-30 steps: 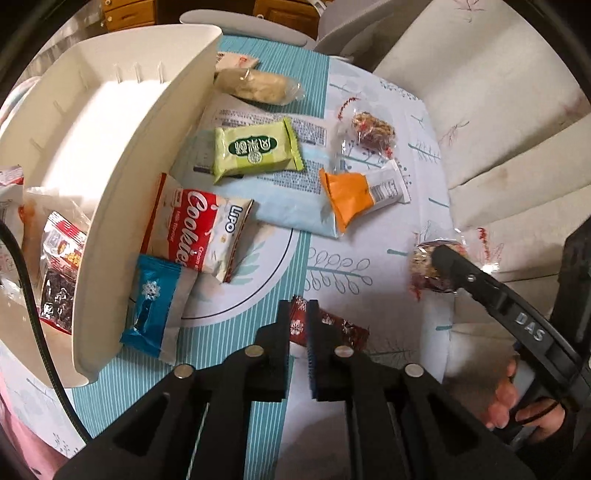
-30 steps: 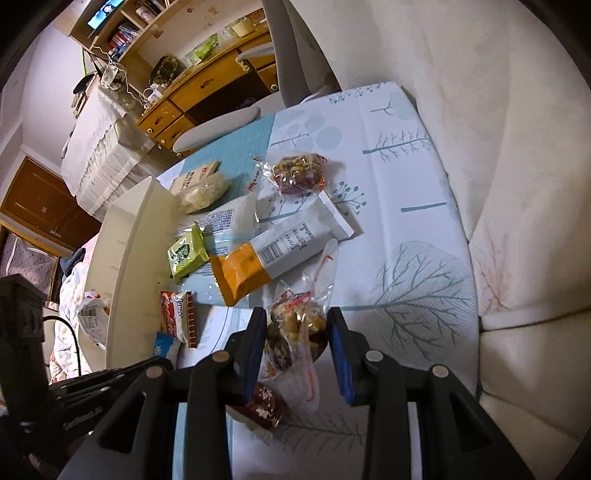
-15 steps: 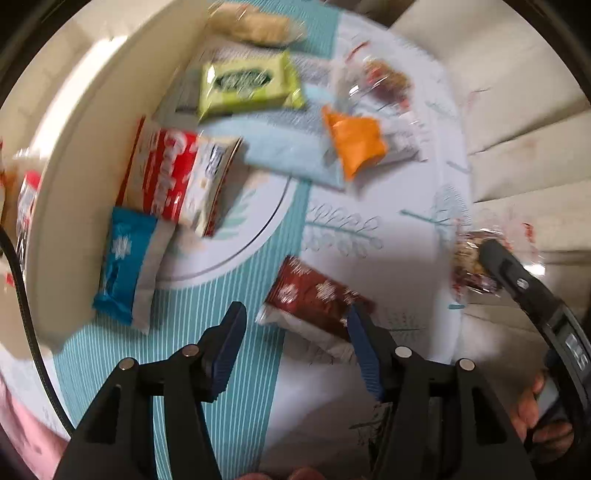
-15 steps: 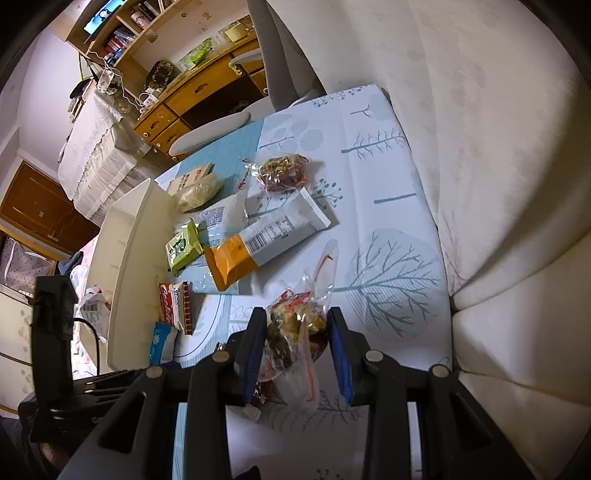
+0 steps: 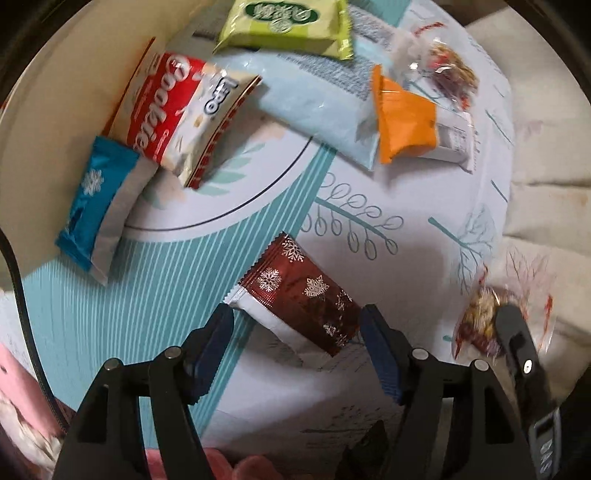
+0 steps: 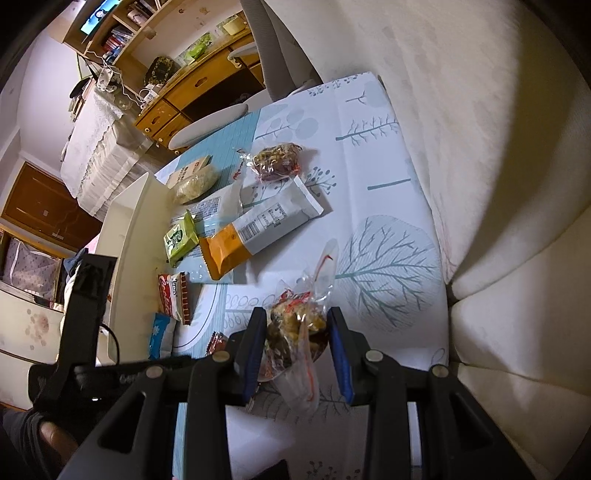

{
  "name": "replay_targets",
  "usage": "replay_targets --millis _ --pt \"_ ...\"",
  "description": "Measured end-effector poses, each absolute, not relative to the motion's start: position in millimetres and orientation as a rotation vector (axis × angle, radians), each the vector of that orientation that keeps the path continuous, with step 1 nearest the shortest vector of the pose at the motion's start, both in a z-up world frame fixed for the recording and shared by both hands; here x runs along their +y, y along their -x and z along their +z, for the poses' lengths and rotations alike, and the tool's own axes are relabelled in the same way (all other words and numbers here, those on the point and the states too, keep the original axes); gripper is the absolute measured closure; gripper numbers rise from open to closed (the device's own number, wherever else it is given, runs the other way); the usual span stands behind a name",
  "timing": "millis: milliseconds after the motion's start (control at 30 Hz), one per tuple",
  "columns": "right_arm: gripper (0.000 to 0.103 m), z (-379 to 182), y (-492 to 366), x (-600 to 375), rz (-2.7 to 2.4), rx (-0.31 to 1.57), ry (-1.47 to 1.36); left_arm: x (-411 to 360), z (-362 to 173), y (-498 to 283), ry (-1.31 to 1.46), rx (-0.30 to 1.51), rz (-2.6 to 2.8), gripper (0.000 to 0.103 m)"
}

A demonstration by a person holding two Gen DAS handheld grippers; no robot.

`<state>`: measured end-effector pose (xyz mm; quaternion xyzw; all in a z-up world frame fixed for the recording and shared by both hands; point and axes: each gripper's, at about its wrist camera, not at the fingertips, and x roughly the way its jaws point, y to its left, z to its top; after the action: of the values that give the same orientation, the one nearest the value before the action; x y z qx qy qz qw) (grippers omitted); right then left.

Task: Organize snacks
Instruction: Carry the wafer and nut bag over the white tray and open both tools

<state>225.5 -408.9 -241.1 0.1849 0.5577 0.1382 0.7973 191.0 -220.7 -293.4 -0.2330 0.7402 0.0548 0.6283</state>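
Observation:
My left gripper [image 5: 297, 325] is open, its fingers on either side of a dark red snowflake packet [image 5: 299, 295] that lies on the tablecloth. My right gripper [image 6: 297, 339] is shut on a clear bag of mixed nuts [image 6: 295, 328], held above the table; that bag also shows at the right of the left wrist view [image 5: 484, 314]. Other snacks lie on the table: a blue packet [image 5: 96, 206], a red Cookies pack [image 5: 173, 110], a green packet [image 5: 284, 26], an orange-ended bar [image 5: 406, 118] and a second nut bag [image 6: 277, 162].
A white tray [image 6: 129, 236] stands along the table's left side, with the blue and Cookies packs against its wall. A cream sofa [image 6: 480, 147] borders the table's right edge. A chair and wooden cabinets stand beyond the far end.
My left gripper opened from shut and dropped closer, so the red snowflake packet now lies between its fingers. My right gripper lifted slightly, still holding the nut bag.

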Motion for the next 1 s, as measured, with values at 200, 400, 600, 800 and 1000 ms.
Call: replay_targets --millis 200,400,600,800,1000 --pt "0.069 -243 -224 -412 0.301 1.203 -0.409 -231 -306 -193 0.555 1.728 0.191 0.034" --pt "0.069 -247 -219 -419 0.283 1.211 -0.435 -237 -315 -191 0.553 1.753 0.243 0.037" --pt "0.069 -249 -215 -424 0.264 1.216 -0.448 -234 -313 -189 0.538 1.766 0.301 0.067" --pt "0.069 -249 -215 -425 0.26 1.216 -0.447 -223 -317 -183 0.581 1.779 0.277 0.077" --pt "0.069 -242 -212 -415 0.265 1.205 -0.434 -207 -317 -179 0.613 1.799 0.212 0.084"
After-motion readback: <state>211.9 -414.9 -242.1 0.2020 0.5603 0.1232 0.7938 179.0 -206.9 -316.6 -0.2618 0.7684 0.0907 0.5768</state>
